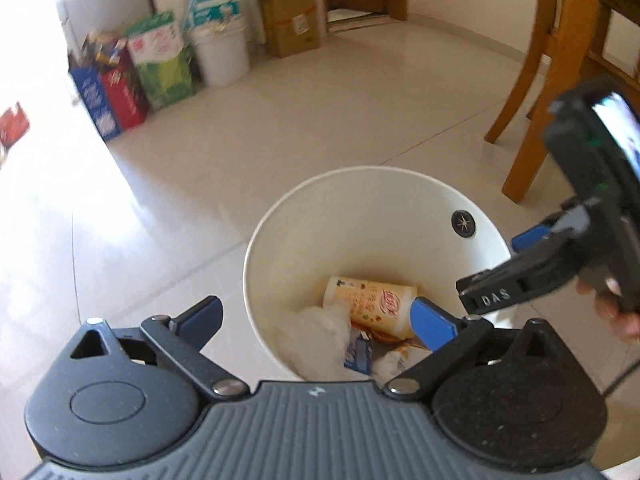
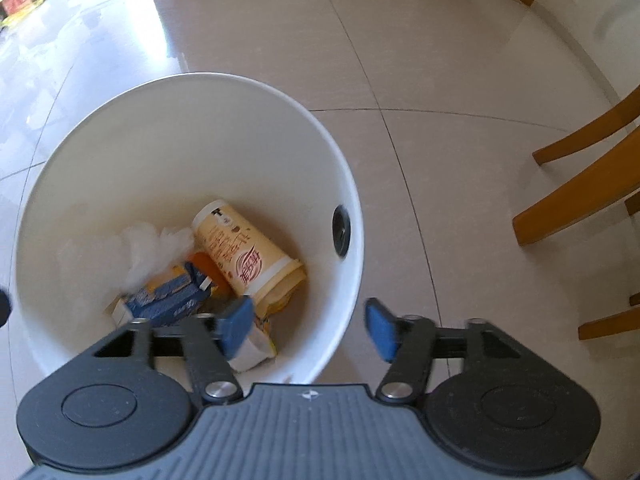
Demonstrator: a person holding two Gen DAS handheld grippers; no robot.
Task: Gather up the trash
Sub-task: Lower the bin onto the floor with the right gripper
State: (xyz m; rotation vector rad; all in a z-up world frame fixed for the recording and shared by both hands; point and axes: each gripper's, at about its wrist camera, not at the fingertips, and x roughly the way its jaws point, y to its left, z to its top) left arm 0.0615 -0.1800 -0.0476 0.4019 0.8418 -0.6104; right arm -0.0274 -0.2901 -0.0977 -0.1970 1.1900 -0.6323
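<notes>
Left wrist view: one white bin [image 1: 280,264] on the tiled floor [image 1: 320,100], four pieces of trash at its bottom: one yellow paper cup [image 1: 368,300] on its side, one white tissue wad [image 1: 320,328], one small blue carton [image 1: 358,350], one crumpled yellowish wrapper [image 1: 396,360]. Left gripper [image 1: 316,316] hangs over the near rim, jaws spread wide, nothing between them; its left finger is outside the bin, its right finger over the trash. Only this view shows the right gripper [image 1: 500,268] from the side, with its back screen and a bit of the hand [image 1: 616,312] holding it, at the bin's right rim. Also only here: one white bucket [image 1: 220,54], one brown cardboard box [image 1: 292,20], a row of coloured cartons [image 1: 120,84] by the wall, and chair legs [image 1: 524,92]. Right wrist view: same bin [image 2: 100,152], closer and from the right; right gripper [image 2: 308,328] jaws apart, empty, straddling the near rim, left finger inside, right finger outside. Cup [image 2: 244,252], tissue [image 2: 148,252] and carton [image 2: 168,304] are clearer here, and an orange piece [image 2: 208,268] beside the cup appears only here. One black round fitting [image 2: 341,230] on the inner wall shows in both views.
</notes>
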